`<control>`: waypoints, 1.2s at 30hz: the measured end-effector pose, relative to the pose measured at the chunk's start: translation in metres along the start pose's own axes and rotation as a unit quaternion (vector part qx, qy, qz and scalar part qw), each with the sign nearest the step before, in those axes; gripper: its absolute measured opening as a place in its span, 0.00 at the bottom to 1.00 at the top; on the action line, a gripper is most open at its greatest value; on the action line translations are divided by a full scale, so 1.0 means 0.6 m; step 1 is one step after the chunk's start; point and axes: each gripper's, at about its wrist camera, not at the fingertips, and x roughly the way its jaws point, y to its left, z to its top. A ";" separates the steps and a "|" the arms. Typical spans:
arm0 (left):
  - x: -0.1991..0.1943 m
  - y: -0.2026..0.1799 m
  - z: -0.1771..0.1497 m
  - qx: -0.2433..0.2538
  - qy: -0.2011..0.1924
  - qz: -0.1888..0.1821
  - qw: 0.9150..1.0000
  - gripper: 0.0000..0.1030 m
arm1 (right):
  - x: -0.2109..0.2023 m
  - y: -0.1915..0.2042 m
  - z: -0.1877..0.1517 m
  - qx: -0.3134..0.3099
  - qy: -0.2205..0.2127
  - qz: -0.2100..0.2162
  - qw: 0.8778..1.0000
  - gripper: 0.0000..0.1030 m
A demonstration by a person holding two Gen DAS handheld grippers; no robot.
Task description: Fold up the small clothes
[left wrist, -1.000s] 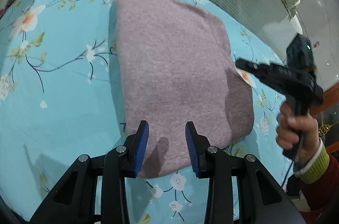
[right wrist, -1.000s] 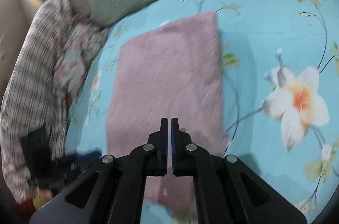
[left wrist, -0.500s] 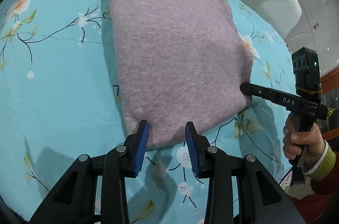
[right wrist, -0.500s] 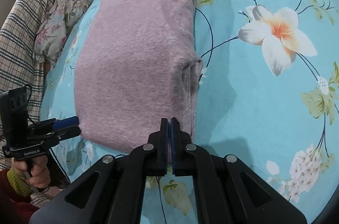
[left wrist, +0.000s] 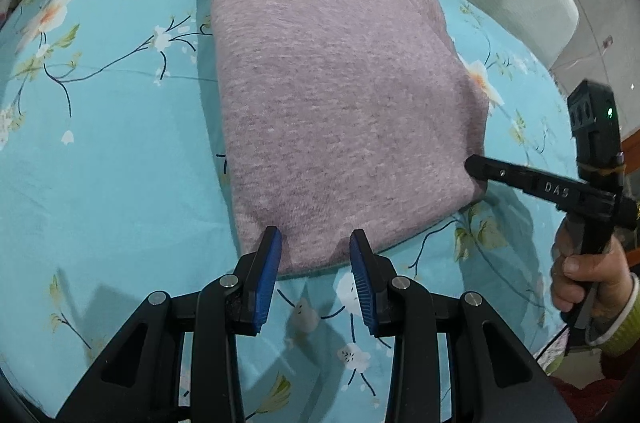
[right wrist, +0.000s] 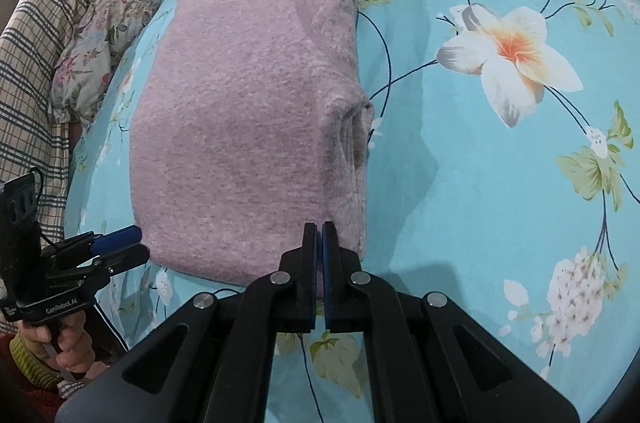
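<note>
Tongs first: my left tongs [left wrist: 316, 237] stand parted over the near hem of the folded mauve garment [left wrist: 340, 95], gripping nothing, and my right tongs [right wrist: 319, 225] are clenched empty, tips at the near right corner by the stacked layers. The garment lies folded on the floral bedsheet [left wrist: 112, 163]. I judge the risk is in the thick right edge: pushing with clenched tips could slide the top layer off and splay the stack. Nipping only the upper ply on the left would peel the fold open.
</note>
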 end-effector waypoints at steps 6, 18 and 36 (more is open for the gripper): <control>-0.014 0.007 -0.007 -0.002 0.011 -0.004 1.000 0.35 | -0.012 0.003 -0.010 0.018 0.004 -0.010 1.000 0.03; -0.093 0.028 -0.003 -0.029 -0.036 0.023 0.999 0.52 | -0.060 0.036 -0.021 0.016 -0.021 0.003 1.000 0.05; -0.130 -0.023 0.010 0.036 -0.062 0.124 0.990 0.79 | -0.105 0.052 -0.031 -0.001 -0.054 -0.003 0.999 0.60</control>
